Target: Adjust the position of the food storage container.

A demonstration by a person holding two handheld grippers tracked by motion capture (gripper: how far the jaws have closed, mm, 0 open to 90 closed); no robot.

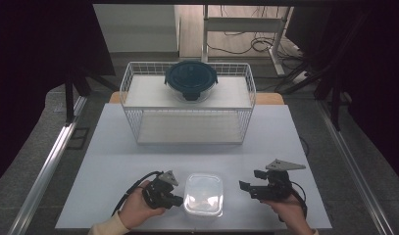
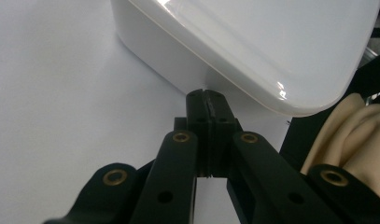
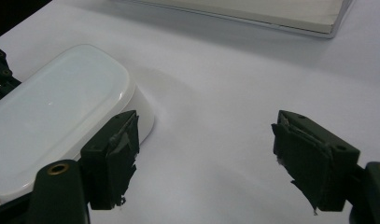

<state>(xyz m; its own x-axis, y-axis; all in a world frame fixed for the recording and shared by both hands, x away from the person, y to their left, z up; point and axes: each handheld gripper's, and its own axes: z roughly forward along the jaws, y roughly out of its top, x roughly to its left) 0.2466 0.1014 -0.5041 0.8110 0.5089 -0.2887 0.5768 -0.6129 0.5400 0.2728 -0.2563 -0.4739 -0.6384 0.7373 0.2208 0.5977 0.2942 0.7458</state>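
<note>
Seen from the high view, a white lidded plastic container [image 1: 203, 194] sat near the front edge of a white table [image 1: 109, 166], between two hand-held grippers. The left gripper [image 1: 176, 199] lay just beside the container's left wall, held in the person's left hand [image 1: 137, 208], its jaws pressed together and pointing at the box. The right gripper [image 1: 250, 182] stood apart from the container on its other side, jaws spread with nothing between them. Farther back stood a white wire basket rack [image 1: 187, 100], with a round dark-lidded glass bowl [image 1: 190, 78] on its upper shelf. In the left gripper view, the two black jaws met at their tips, closed on nothing, and the tips sat right at the foot of the container's [image 2: 253, 51] wall, under its overhanging lid; whether they touched it could not be told. In the right gripper view, the jaws stood wide apart over bare table, and the container [image 3: 57, 116] lay off to the left, beyond the left-hand fingertip [image 3: 115, 154], outside the gap.
</note>
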